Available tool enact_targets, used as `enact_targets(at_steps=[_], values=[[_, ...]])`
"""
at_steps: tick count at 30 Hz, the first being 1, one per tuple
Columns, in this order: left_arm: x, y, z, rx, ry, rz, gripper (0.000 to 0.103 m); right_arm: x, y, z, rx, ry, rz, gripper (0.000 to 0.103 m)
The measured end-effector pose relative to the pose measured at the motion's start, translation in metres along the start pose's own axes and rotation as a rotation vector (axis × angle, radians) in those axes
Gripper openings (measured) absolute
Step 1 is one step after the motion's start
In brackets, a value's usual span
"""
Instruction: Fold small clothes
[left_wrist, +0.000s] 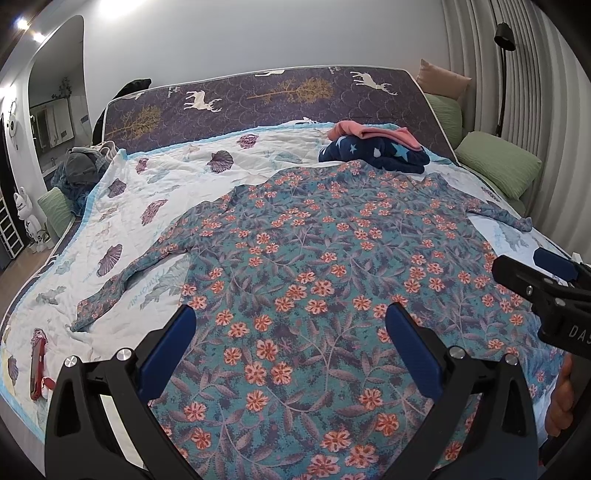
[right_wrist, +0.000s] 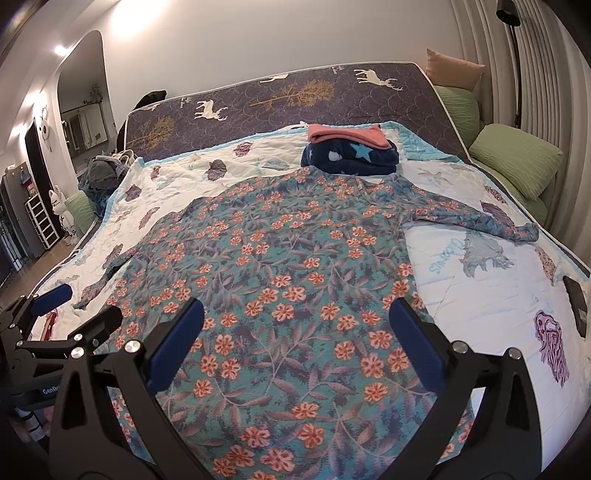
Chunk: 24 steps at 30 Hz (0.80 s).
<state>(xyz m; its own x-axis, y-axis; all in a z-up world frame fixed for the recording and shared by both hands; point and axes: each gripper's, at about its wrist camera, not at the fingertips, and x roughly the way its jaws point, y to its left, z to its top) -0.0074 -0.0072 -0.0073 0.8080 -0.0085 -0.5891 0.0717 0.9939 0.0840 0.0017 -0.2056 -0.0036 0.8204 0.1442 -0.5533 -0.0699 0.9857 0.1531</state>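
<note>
A teal long-sleeved top with orange flowers (left_wrist: 314, 266) lies spread flat on the bed, both sleeves out to the sides; it also shows in the right wrist view (right_wrist: 295, 258). My left gripper (left_wrist: 291, 332) hovers open over its lower hem, holding nothing. My right gripper (right_wrist: 295, 325) is open and empty above the lower middle of the top. The right gripper also shows at the right edge of the left wrist view (left_wrist: 546, 280). The left gripper shows at the left edge of the right wrist view (right_wrist: 66, 314).
A folded stack, pink cloth on a navy star garment (left_wrist: 373, 147), sits at the far end of the white seashell quilt (left_wrist: 177, 173). A red phone (left_wrist: 37, 365) lies near the left edge. A dark phone (right_wrist: 578, 306) lies right. Green pillows (left_wrist: 498, 166) line the right side.
</note>
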Motion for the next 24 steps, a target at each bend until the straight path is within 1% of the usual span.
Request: enact_targets(at_steps=[24], values=[[0.0017,0.0009,-0.0012,-0.009,0.010,-0.008,0.102,-0.0008,0.0093,0.0016,-0.034,0.003,0.014,0.101]])
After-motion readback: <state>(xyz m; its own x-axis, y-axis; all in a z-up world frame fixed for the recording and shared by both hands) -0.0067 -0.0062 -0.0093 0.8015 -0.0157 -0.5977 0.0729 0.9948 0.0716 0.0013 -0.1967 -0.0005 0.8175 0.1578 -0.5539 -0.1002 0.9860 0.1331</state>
